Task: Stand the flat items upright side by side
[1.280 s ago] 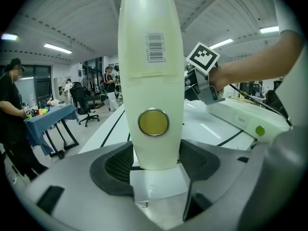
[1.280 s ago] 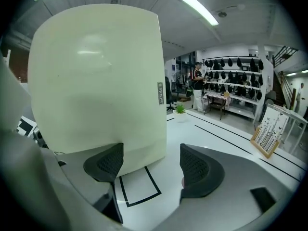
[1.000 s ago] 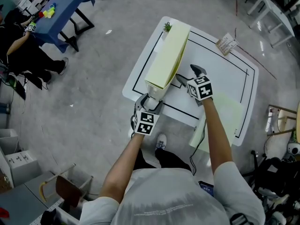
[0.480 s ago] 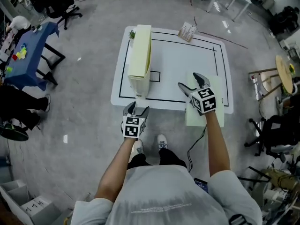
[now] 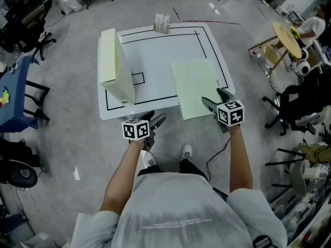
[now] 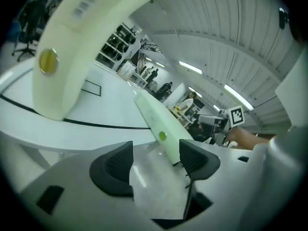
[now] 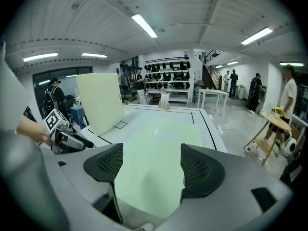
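A pale yellow folder (image 5: 115, 68) stands upright on the left side of the white table (image 5: 155, 45); it fills the upper left of the left gripper view (image 6: 72, 42). A pale green folder (image 5: 196, 87) lies flat on the table's right side, its near end hanging over the front edge. My right gripper (image 5: 214, 101) is at that near end, open, with the green folder (image 7: 159, 143) lying below and between its jaws (image 7: 151, 165), untouched by the pads. My left gripper (image 5: 155, 122) hangs open and empty off the table's front edge (image 6: 154, 160), apart from both folders.
A small printed card (image 5: 162, 22) stands at the table's far edge. A black line frames the tabletop, with a small square outline (image 5: 137, 78) next to the yellow folder. A round wooden stool (image 5: 287, 37) and chairs stand on the right, a blue table (image 5: 8, 102) on the left.
My left gripper has pulled back from the yellow folder's base to the front edge; the folder stays upright. My right gripper has swung from the table's middle to the green folder's near end.
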Tool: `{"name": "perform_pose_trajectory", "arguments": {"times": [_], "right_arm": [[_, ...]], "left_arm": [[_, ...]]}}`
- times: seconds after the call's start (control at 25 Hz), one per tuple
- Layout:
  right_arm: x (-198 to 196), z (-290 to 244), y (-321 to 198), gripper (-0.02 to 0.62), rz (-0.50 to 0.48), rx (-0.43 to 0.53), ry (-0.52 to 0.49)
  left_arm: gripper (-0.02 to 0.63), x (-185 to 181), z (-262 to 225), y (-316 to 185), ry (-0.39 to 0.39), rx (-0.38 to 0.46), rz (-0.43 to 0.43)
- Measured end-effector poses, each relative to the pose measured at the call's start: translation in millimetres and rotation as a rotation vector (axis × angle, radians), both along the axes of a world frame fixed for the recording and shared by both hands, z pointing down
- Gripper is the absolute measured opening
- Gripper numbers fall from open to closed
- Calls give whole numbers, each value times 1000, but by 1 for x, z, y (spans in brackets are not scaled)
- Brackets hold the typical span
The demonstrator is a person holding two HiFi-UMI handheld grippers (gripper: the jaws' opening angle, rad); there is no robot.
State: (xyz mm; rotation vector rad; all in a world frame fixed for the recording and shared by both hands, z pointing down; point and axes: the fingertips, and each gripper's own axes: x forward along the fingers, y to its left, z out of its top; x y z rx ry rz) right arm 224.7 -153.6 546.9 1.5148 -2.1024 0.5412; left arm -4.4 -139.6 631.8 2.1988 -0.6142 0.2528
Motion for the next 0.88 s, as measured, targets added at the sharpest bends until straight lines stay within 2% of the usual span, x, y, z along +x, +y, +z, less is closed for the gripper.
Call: {"name": "perform_pose_trajectory", "arguments": {"times": [0.12,0.2,0.36,0.44,0.6,0.88], "right_arm": [[39,15,23,388,33,-43,-56],[60,25,32,388,40,-73,-98],[89,47,38,388,33,-135,-176],[97,57,36,388,15,-164,-197],[104,76,31,388,-44,-224,-225],[90,102,32,390,-177,-324,-277]], "left_arm": [[322,46,-7,8,129,-101,34],[332,71,-8,10,186,-158,48],[349,109,-2,12,259,-256,79],[359,121,6,13,266,-294,93],[367,140,23,9,273,-335,94],[370,160,30,4,401,-357,104]]}}
